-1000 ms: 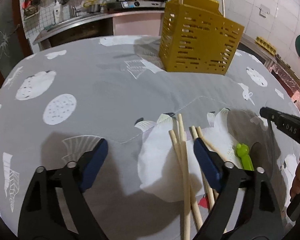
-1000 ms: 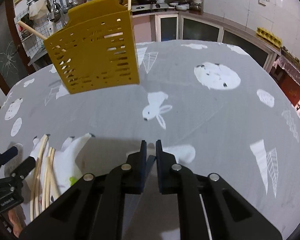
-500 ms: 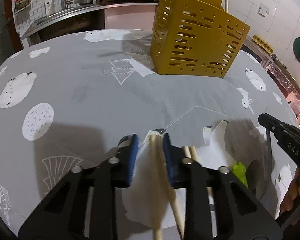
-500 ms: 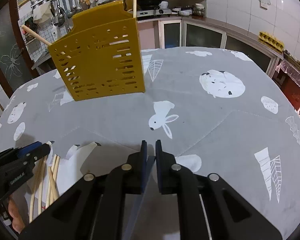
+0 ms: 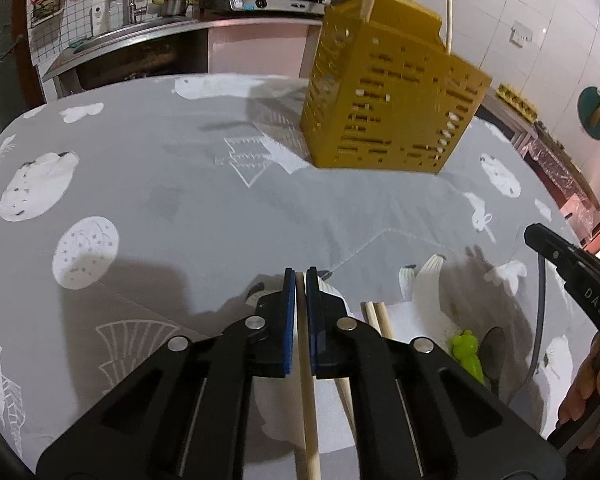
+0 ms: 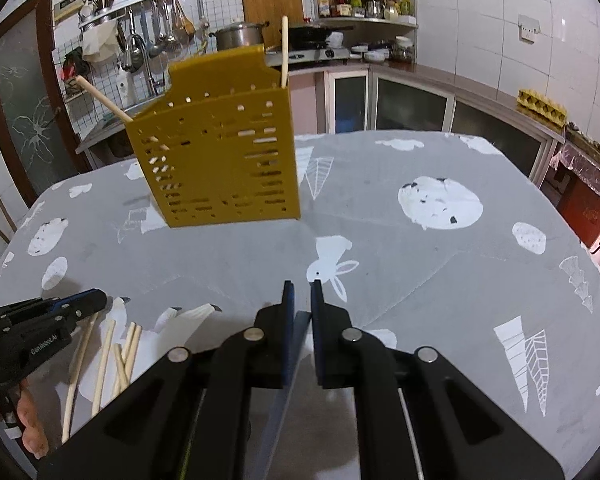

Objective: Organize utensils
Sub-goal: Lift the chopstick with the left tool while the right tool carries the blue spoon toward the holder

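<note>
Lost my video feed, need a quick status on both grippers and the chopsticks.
Left gripper just closed on one chopstick. Right gripper shut, nothing seen between its tips. Loose chopsticks on table; yellow holder ahead, path clear.

A table (image 6: 440,248) under a grey cloth printed with white rabbits, trees and speckled rounds carries everything. On it, toward the far side, stands a yellow slotted utensil holder (image 5: 388,108) with chopsticks sticking out of its top. At the near edge several loose wooden chopsticks (image 6: 116,356) lie side by side on the cloth over a white print, and just beside them lies a small green frog-shaped piece (image 5: 466,350)
</note>
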Tool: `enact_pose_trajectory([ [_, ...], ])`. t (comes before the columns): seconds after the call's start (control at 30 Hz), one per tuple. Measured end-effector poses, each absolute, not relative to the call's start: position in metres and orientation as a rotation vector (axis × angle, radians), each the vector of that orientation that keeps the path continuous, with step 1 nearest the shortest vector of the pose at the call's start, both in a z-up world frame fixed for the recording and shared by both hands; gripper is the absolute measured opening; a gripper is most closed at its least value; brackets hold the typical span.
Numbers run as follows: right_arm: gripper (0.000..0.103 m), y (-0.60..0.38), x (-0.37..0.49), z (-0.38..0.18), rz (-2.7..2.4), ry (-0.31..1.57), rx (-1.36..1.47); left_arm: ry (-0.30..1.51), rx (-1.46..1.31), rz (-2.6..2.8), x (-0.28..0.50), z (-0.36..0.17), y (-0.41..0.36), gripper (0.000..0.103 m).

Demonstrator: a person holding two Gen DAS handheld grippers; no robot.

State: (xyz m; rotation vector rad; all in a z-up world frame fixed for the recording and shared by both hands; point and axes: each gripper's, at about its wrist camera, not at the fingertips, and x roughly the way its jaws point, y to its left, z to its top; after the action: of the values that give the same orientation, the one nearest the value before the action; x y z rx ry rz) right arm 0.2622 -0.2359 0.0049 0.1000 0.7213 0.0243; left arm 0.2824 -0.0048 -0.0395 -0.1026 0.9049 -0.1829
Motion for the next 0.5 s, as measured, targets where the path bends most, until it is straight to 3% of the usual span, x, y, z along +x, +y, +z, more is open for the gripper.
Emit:
enact_pose_trajectory([
  [0.5,0.008,-0.241,0.221,0.054,0.013,0.510,0.080,0.592,-0.125,-0.196,0.226,0.047,0.014,0.003],
])
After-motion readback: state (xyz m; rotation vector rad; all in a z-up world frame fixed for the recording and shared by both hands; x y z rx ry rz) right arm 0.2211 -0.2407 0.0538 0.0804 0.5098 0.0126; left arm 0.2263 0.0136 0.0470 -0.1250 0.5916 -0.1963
